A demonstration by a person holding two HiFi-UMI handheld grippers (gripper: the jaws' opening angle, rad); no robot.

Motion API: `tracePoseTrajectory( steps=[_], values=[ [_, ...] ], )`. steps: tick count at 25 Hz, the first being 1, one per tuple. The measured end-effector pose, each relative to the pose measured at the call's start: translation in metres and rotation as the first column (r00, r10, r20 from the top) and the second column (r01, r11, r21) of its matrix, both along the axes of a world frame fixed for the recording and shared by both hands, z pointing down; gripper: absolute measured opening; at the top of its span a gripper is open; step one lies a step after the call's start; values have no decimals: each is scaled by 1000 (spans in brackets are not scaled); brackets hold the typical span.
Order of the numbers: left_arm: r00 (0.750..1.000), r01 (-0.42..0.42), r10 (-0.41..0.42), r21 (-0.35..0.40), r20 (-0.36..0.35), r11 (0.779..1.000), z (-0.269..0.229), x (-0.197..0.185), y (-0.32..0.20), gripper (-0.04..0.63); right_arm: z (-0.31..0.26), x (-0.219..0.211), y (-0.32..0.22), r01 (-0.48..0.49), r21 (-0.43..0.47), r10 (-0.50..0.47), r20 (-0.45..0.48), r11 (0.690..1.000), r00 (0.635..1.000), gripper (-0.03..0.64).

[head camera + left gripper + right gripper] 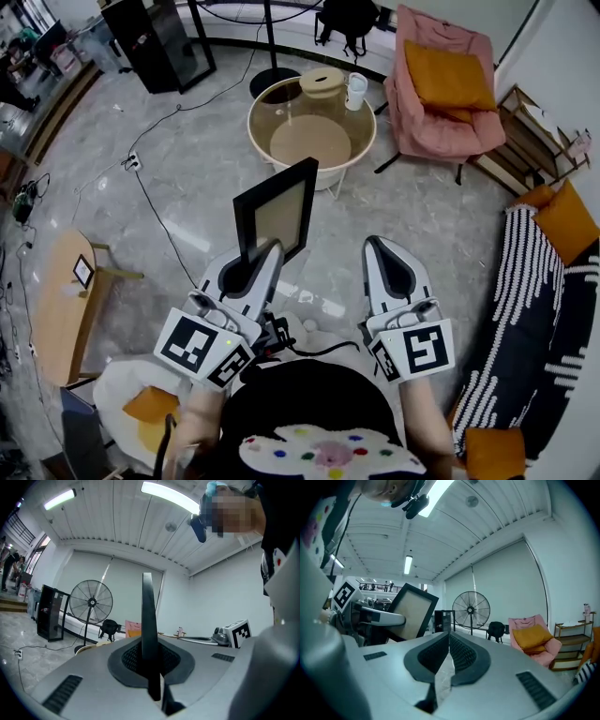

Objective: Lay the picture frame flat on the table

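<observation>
Between the pads of the left gripper (149,663): the lower edge of a black-rimmed rectangular picture frame (147,616) with a tan panel, seen edge-on here; jaws nearly together, clamped on that thin rim; frame held upright in the air, slightly tilted, over the floor and short of the round table. Right gripper (447,648) fully closed on nothing; it rides beside the left, apart from the frame.

Handling, as judged: frame looks light, stiff and thin; rim probably smooth, so a pinch at one edge may let it swing or slip; if the panel is glazed it is fragile, and a corner-first landing could chip it. Best hold is the rim at mid-edge, never the panel; the free right gripper could steady the top edge as it tips down.

Surfaces: round glass-topped table with a cream rim (251,122) ahead, bearing a pale round lidded container (323,81) and a white cup (355,91); glass is hard and slick, so the set-down wants care; bare space looks limited. Low wooden side table (56,309) at left, a small dark frame (82,270) on it.

Room: grey polished stone floor (422,202); black cable (155,211); pink armchair (441,84) with an orange cushion; black-and-white striped sofa (525,309); black standing fan (91,603).
</observation>
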State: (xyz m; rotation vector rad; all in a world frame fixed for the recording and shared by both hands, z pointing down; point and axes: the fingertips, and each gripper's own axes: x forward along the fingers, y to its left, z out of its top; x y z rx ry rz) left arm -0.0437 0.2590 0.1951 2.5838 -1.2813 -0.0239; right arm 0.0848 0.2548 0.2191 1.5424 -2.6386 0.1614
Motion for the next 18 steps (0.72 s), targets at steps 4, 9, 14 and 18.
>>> tracePoseTrajectory(
  steps=[4, 9, 14, 18],
  values=[
    [1000, 1, -1, 12, -3, 1000, -4, 4, -5, 23, -3, 6, -3, -5, 7, 5, -2, 1000, 1000, 34],
    [1000, -3, 3, 15, -15, 1000, 1, 2, -11, 23, 0, 4, -6, -18, 9, 18, 1, 1000, 1000, 34],
    [999, -30, 30, 21, -26, 999, 9, 6, -28, 23, 10, 4, -18, -42, 7, 42, 0, 999, 999, 34],
    [998, -47, 48, 15, -32, 999, 14, 13, -62, 23, 18, 11, -50, -57, -5, 57, -3, 998, 998, 34]
  ],
)
